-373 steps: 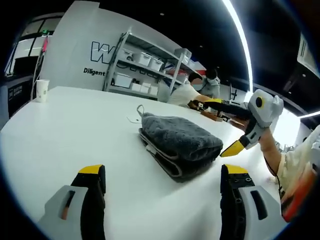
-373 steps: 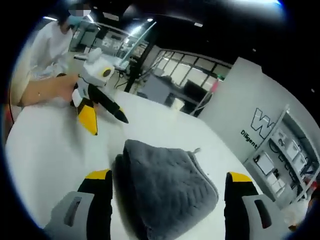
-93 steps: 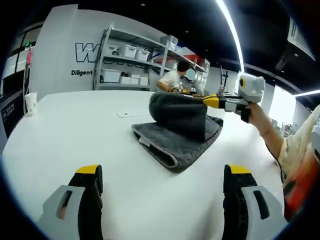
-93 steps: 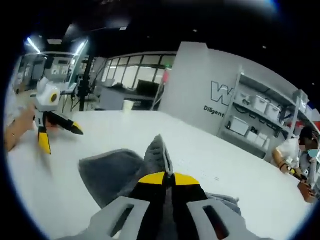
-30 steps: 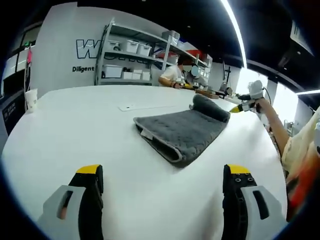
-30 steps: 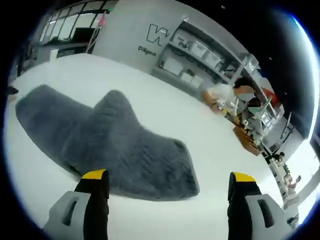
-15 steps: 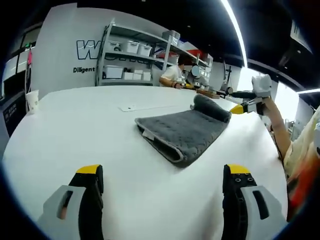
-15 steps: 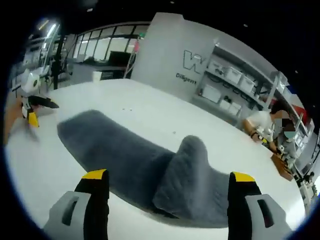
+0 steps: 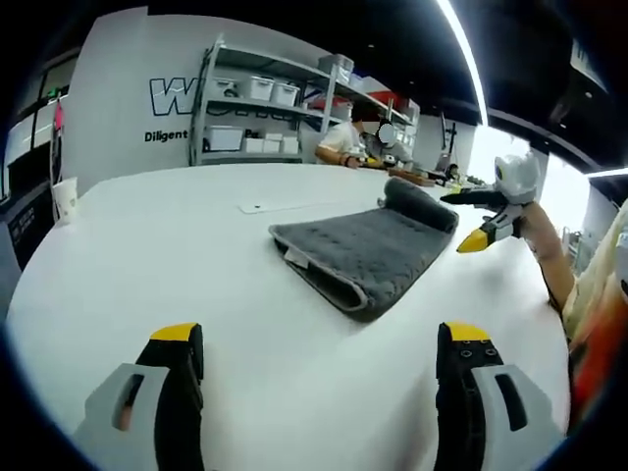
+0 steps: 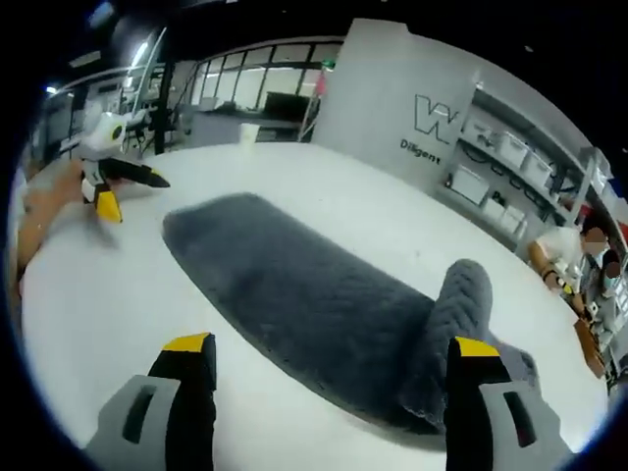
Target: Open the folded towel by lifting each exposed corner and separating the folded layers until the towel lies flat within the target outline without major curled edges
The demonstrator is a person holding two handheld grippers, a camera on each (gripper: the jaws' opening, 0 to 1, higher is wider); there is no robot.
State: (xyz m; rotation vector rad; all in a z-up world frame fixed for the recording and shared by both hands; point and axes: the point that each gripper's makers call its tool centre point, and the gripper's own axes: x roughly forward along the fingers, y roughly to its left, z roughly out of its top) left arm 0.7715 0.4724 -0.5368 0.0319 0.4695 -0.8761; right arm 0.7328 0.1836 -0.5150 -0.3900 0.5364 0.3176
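Note:
A grey quilted towel (image 9: 368, 247) lies on the white table (image 9: 147, 255), still doubled, its thick folded edge facing me in the left gripper view. At its far end a layer curls up in a rolled hump (image 10: 456, 299). My left gripper (image 9: 319, 336) hovers open over bare table, short of the towel. My right gripper (image 10: 331, 345) is open just above the long grey towel (image 10: 294, 289), touching nothing. From the left gripper view the right gripper (image 9: 455, 224) hangs beside the hump, jaws apart. The left gripper (image 10: 137, 201) appears far left, held by a hand.
A paper cup (image 9: 66, 196) stands near the table's far left edge, seen too as the cup (image 10: 249, 132). A small white slip (image 9: 257, 207) lies behind the towel. Shelves with bins (image 9: 255, 108) and seated people (image 9: 343, 142) are beyond the table.
The right gripper let go of the lifted layer, which now lies spread with a curled hump. Over the last second it drew back and lower beside the hump; its view swung along the towel.

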